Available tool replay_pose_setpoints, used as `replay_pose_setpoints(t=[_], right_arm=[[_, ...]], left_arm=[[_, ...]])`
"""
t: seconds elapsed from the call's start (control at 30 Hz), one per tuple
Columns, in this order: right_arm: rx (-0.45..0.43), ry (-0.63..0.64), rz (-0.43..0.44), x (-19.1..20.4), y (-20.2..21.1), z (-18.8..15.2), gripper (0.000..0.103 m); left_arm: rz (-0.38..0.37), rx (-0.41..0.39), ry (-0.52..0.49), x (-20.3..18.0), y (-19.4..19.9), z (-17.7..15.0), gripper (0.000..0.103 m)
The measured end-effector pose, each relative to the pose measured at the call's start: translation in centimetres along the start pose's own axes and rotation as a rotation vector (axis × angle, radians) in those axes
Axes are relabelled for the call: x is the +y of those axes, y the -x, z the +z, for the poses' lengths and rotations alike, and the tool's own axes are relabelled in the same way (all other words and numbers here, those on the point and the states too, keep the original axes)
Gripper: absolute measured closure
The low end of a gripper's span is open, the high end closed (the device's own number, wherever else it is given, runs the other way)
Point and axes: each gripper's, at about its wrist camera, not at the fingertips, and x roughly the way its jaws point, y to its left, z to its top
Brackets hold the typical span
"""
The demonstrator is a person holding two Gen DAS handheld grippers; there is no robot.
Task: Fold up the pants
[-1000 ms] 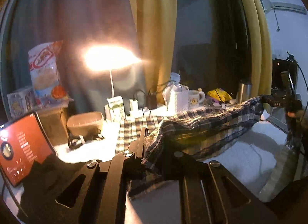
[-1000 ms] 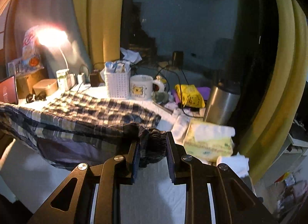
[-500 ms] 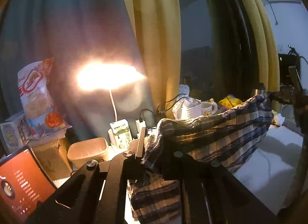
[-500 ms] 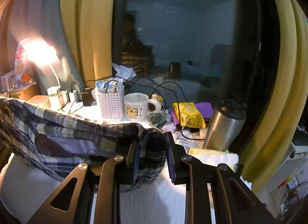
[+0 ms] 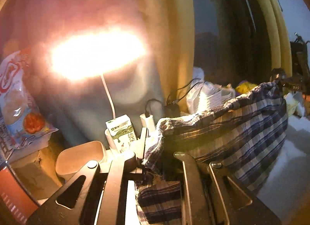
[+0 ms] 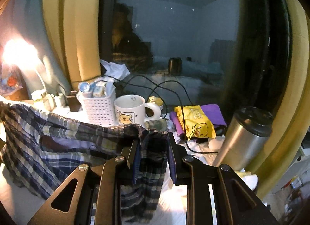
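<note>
Above the white table (image 6: 174,205), plaid pants (image 6: 58,147) hang stretched between two grippers; a second ago much of the cloth lay flat on the surface, and now it is lifted clear — a swag sagging in mid-air. Left gripper (image 5: 160,167) is clamped nearly closed on one bunched end; right gripper (image 6: 153,147) is pinched on the other, jaws parted only by the thick fabric. Mug (image 6: 131,110) and steel tumbler (image 6: 246,137) stand close behind — the fold likely comes next.
</note>
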Motion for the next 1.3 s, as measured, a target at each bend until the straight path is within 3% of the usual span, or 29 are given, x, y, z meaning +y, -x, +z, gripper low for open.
replay_pose_setpoints(t=[0.47, 0.5, 0.57, 0.67, 0.9, 1.0, 1.03, 1.07, 1.3], right_arm=[[0.138, 0.013, -0.02, 1.7, -10.8, -0.6, 0.078], [0.149, 0.012, -0.02, 1.9, -11.4, -0.8, 0.078], [0.175, 0.018, -0.021, 2.1, -12.6, -1.1, 0.078], [0.209, 0.015, -0.033, 2.1, -13.9, -1.6, 0.078], [0.233, 0.013, -0.046, 1.9, -14.4, -2.0, 0.078], [0.232, 0.009, -0.066, 1.8, -14.0, -1.9, 0.062], [0.224, 0.003, -0.068, 1.7, -13.6, -1.8, 0.046], [0.217, -0.004, -0.066, 1.7, -13.2, -1.8, 0.039], [0.182, -0.048, -0.065, 0.7, -8.9, -1.9, 0.038]], left_arm=[[0.036, 0.214, 0.055, 2.7, -12.9, -3.5, 0.089], [-0.012, 0.322, 0.062, 2.6, -13.4, -3.8, 0.089], [-0.007, 0.353, 0.056, 2.7, -14.6, -4.4, 0.088], [0.053, 0.376, 0.063, 3.6, -15.5, -4.7, 0.076], [0.105, 0.369, 0.1, 5.6, -13.4, -3.2, 0.072], [0.09, 0.372, 0.145, 6.0, -11.1, -3.0, 0.064], [0.082, 0.37, 0.16, 6.1, -10.2, -3.0, 0.06], [0.074, 0.371, 0.179, 6.0, -9.1, -3.0, 0.058], [-0.022, 0.39, 0.233, 2.8, -2.8, -3.8, 0.055]])
